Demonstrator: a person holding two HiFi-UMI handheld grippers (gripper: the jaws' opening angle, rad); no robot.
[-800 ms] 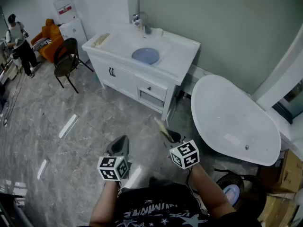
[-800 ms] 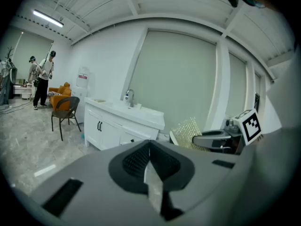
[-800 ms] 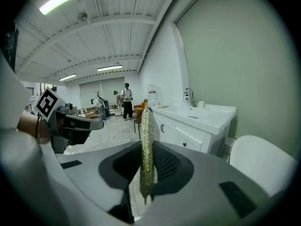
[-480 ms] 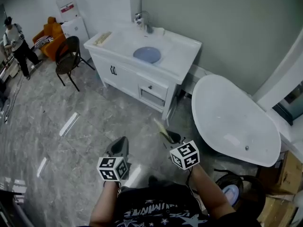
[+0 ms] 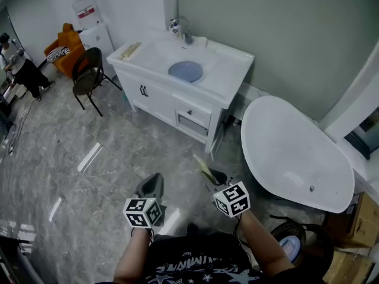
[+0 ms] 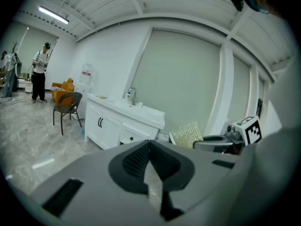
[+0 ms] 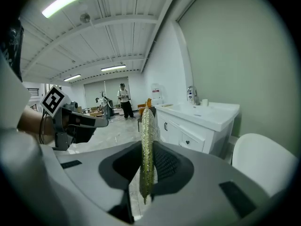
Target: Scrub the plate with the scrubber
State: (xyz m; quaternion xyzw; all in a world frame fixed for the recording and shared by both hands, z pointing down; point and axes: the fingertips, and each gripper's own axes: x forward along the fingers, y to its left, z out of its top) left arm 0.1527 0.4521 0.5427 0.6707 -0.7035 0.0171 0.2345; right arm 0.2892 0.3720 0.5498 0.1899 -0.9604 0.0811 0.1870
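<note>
A blue plate (image 5: 185,71) lies in the basin of a white vanity (image 5: 154,93) across the room, far from both grippers. My right gripper (image 5: 214,175) is shut on a flat, glittery yellow-green scrubber (image 7: 147,149), which stands on edge between its jaws and pokes out forward (image 5: 204,167). My left gripper (image 5: 151,185) is held beside it at waist height. Its jaws are shut with nothing between them (image 6: 150,147). In the left gripper view the scrubber (image 6: 186,134) shows at the right.
A white bathtub (image 5: 296,152) stands to the right of the vanity. A black chair (image 5: 87,71), an orange armchair (image 5: 66,43) and a water dispenser (image 5: 89,18) are at the left. A person (image 5: 18,64) stands far left. Cardboard boxes (image 5: 362,218) sit at the right.
The vanity and plate have slid slightly down and right in the head view. The person at far left has stepped further left. Both grippers keep their places and grips.
</note>
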